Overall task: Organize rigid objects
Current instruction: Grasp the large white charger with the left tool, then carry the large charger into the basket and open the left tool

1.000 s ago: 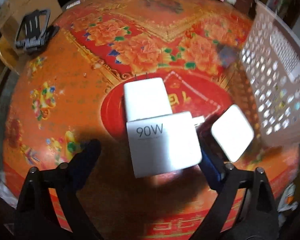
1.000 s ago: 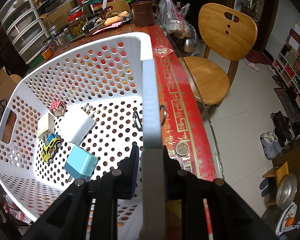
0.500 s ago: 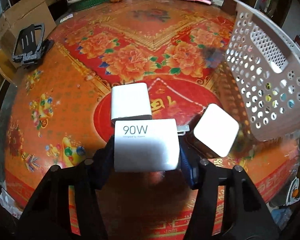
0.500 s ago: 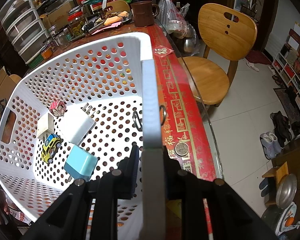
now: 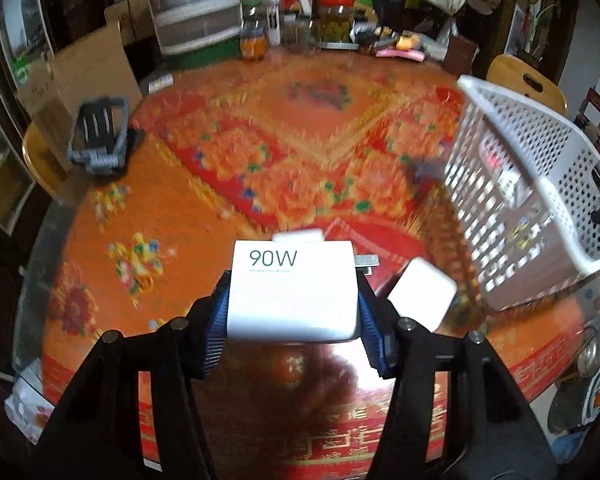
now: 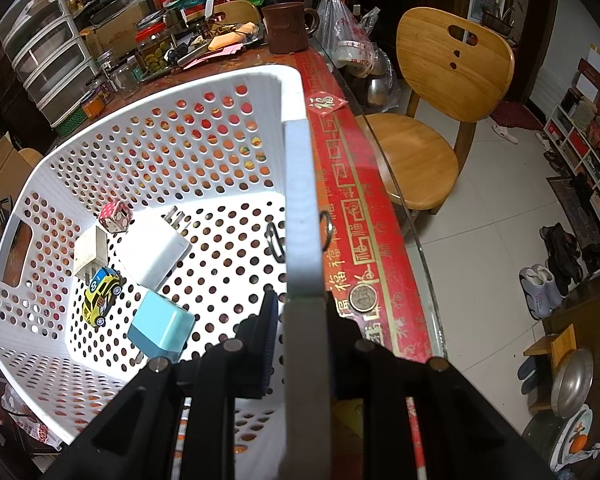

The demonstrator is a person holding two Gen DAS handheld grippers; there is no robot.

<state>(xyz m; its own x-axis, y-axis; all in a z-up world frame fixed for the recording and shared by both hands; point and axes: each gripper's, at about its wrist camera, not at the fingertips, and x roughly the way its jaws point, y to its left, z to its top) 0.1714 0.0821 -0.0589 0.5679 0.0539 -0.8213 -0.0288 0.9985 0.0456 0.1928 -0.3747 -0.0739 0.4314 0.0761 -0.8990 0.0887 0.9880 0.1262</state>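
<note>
While the frame is motion-blurred, these points read clearly enough:

Left gripper [image 5: 293,312]: jaws pinched on the flat sides of the 90W charger [image 5: 292,290], blue pads against both faces.
Charger position: between the fingers, apparently lifted off the table [image 5: 172,208], with its metal prongs pointing right toward the basket [image 5: 540,184].
Right gripper [image 6: 300,320]: jaws pressed together on the basket's right wall, one finger inside and one outside, steadying it.
Handling: a rigid, smooth plastic block, probably dense for its size; it will not deform, so slip is the main risk rather than crushing.
Where to hold: the broad flat faces, as now, well away from the prongs and rounded corners.
Left on table: a second white charger [image 5: 422,294] just right of the held one, and another white block [image 5: 298,235] mostly hidden behind it.
Already in basket: white plug adapter [image 6: 154,246], blue cube charger [image 6: 162,328], yellow toy car [image 6: 100,292], pink patterned cube [image 6: 116,212].
</note>
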